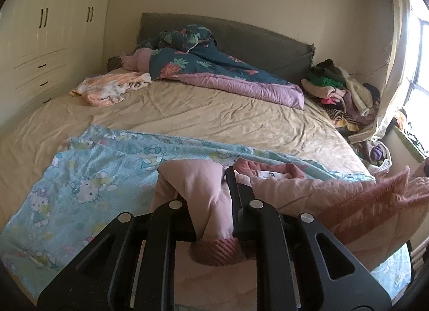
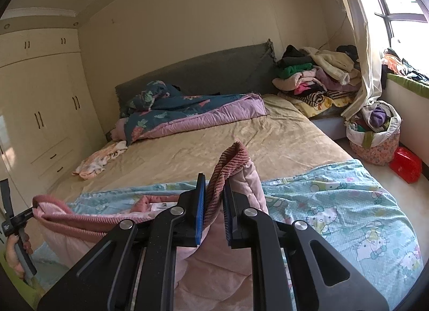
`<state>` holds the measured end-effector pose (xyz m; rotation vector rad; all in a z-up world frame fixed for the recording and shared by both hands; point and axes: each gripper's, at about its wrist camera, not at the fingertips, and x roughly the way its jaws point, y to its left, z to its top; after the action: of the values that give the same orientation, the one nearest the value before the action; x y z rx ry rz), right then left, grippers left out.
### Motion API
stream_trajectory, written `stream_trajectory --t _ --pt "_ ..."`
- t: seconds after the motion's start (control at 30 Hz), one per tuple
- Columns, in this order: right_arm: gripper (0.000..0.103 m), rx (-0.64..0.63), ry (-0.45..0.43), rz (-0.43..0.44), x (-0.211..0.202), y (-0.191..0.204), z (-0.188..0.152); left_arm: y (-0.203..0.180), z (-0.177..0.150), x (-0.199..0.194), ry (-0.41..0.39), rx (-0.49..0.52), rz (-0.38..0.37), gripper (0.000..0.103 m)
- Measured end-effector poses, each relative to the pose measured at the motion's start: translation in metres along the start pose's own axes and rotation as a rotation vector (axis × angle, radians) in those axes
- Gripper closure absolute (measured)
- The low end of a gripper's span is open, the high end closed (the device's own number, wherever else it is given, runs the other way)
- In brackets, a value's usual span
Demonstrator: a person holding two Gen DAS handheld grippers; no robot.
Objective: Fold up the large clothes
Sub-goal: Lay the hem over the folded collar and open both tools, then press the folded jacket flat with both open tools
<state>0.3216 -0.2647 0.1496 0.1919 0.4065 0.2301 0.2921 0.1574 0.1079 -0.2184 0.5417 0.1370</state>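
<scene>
1. Now the left hand-held gripper (image 1: 205, 177) is clamped on a bunched corner of the pink quilted jacket (image 1: 335, 198), its dark ribbed hem hanging below the jaws at 6 o'clock in the left wrist view.
2. Over in the right wrist view, the right hand-held gripper (image 2: 214, 193) is clamped on another part of the same jacket, the ribbed trim (image 2: 228, 166) standing up between the blue pads (image 2: 200, 203).
3. From there the jacket sags between the two grips, stretching toward 9 o'clock, where the other gripper and the person's hand (image 2: 16, 254) on its handle show at the frame edge.
4. Under the jacket, a light blue cartoon-print sheet (image 1: 88, 177) lies spread over the near part of the bed (image 1: 214, 112).
5. Toward 12 o'clock, a dark floral quilt (image 1: 203, 61) with a purple lining is heaped against the grey headboard (image 1: 268, 43).
6. At 2 o'clock a clothes pile (image 2: 316, 75) sits beside the bed near the window, with a filled fabric basket (image 2: 375, 134) and a red box (image 2: 405, 165) on the floor.
</scene>
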Motion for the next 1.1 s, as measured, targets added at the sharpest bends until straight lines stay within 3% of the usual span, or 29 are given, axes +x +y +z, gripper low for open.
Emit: stream_trajectory --t 0.47,0.53,0.6,0.67,0.8,1.1 --pt "0.086 -0.004 0.088 -0.026 0.078 -0.015 -0.009 0.002 -0.005 0.065 0.054 0.014 0.045 0.092" --pt "0.079 0.012 0.098 -0.011 0.087 -0.019 -0.01 0.003 -0.006 0.077 0.07 0.015 0.052 0.092" --pt "0.063 0.042 0.108 0.014 0.097 -0.025 -0.013 0.004 -0.007 0.087 0.082 0.014 0.057 0.092" --pt "0.032 0.054 0.099 0.01 0.101 -0.03 -0.016 0.003 -0.008 0.098 0.096 0.02 0.064 0.092" --pt "0.024 0.014 0.134 -0.01 0.114 -0.032 -0.035 0.005 -0.009 0.121 0.13 0.015 0.077 0.091" --pt "0.021 -0.062 0.409 -0.097 0.175 -0.048 -0.109 0.018 -0.005 0.171 0.241 -0.09 0.07 0.085"
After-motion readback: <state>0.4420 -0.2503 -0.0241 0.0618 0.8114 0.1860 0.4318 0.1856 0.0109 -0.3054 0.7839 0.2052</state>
